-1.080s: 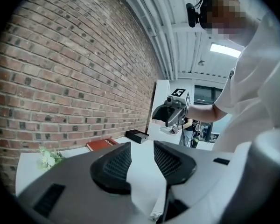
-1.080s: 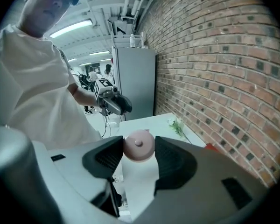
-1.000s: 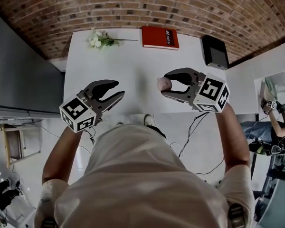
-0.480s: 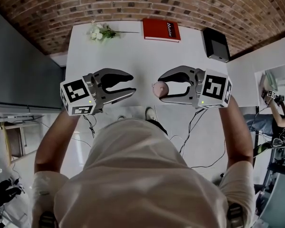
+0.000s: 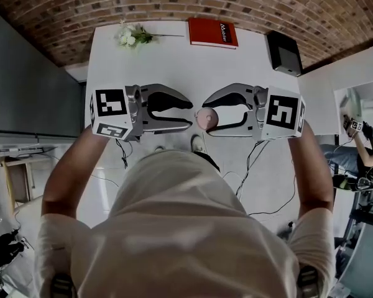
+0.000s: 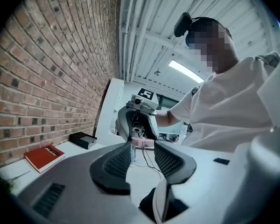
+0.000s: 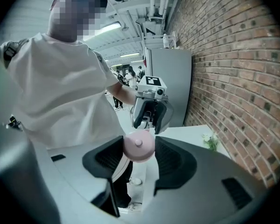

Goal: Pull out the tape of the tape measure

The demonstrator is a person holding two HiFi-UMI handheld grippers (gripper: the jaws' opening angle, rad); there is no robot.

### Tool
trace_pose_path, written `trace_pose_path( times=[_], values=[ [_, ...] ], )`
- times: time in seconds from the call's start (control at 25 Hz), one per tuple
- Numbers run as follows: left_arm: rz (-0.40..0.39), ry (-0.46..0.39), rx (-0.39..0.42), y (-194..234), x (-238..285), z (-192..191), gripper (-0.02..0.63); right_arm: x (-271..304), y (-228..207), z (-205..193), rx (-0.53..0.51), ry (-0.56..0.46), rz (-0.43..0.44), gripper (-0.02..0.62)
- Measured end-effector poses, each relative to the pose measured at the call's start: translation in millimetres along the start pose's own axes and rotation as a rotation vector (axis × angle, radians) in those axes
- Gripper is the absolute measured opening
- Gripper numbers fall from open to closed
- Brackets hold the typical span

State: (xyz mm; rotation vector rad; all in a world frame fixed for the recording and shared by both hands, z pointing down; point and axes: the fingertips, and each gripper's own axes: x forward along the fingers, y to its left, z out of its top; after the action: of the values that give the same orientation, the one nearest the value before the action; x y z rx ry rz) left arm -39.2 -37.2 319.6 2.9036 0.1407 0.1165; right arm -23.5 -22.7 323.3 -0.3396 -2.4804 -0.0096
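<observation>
A small round pink tape measure point(image 5: 206, 118) is held in the air over the front edge of the white table point(image 5: 168, 67), and my right gripper point(image 5: 207, 115) is shut on it. The right gripper view shows the pink case point(image 7: 139, 146) squeezed between the two black pads, with a small knob facing the camera. My left gripper point(image 5: 188, 114) points at it from the left, open, with its tips just short of the case. In the left gripper view the tape measure point(image 6: 141, 143) sits just beyond the open left gripper point(image 6: 141, 149). No tape is visibly drawn out.
At the table's far edge lie a red book point(image 5: 213, 32), a black box point(image 5: 282, 53) and a sprig of white flowers point(image 5: 130, 36). A brick wall runs behind the table. A grey cabinet point(image 5: 25, 85) stands to the left, and cables point(image 5: 255, 160) lie on the floor.
Both grippers have swung inward to face each other. The left one moved right until its tips nearly meet the tape measure, which stays in the right gripper.
</observation>
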Motion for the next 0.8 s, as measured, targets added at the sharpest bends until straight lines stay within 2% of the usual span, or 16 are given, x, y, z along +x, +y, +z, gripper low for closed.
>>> trace_pose_path(
  times=[0.32,0.8],
  values=[
    [-0.067,0.012,-0.014,-2.3,12.7,-1.1,0.149,3.3,1.6,-0.3,-0.006,0.012,0.008,0.219],
    [-0.032,0.057,-0.014,-1.6,15.7,-13.7,0.090,7.4,2.0,-13.0,0.023,0.040,-0.019,0.219]
  ],
)
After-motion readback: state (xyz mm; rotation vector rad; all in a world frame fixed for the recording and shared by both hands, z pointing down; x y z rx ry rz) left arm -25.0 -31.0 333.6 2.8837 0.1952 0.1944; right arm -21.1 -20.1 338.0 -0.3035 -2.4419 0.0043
